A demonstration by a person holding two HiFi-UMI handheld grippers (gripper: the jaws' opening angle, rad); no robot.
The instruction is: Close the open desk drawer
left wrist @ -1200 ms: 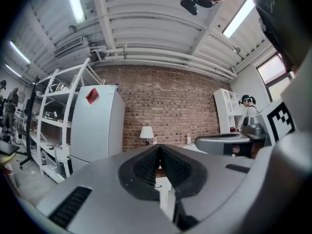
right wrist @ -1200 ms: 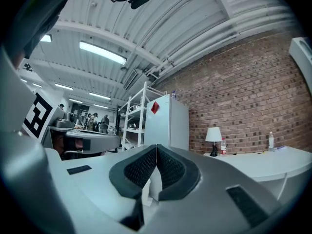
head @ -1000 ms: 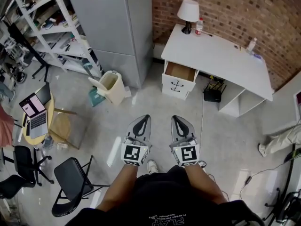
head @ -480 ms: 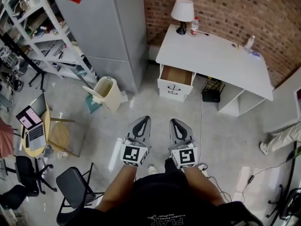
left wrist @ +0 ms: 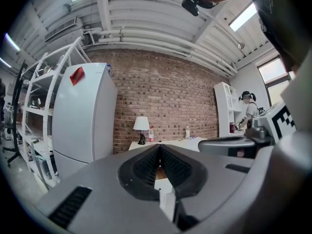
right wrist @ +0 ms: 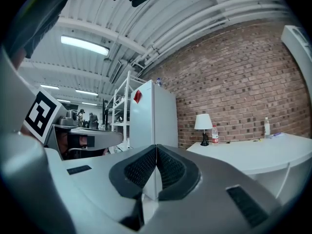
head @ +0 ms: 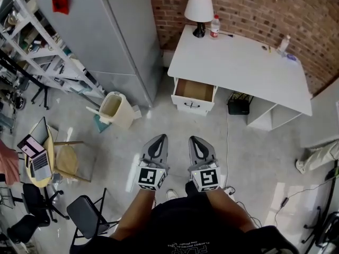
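A white desk [head: 249, 67] stands against the brick wall in the head view. Its top left drawer [head: 194, 91] is pulled out, showing a bare brown inside. My left gripper [head: 158, 145] and right gripper [head: 197, 146] are held side by side over the floor, well short of the desk, both shut and holding nothing. In the left gripper view the left gripper [left wrist: 159, 147] points at the desk [left wrist: 187, 142], and the drawer [left wrist: 162, 184] shows just past the tips. In the right gripper view the right gripper [right wrist: 156, 150] points left of the desk [right wrist: 258, 156].
A grey refrigerator [head: 106, 36] stands left of the desk, with a cream bin [head: 115, 109] at its foot. A lamp [head: 199, 9] and a bottle [head: 214, 26] are on the desk. A black box [head: 238, 106] sits under it. Chairs [head: 87, 216], a laptop [head: 33, 152] and shelving [head: 32, 46] fill the left.
The desk and drawer have shifted down and left in the head view as the person stepped closer. Both grippers stay shut, side by side.
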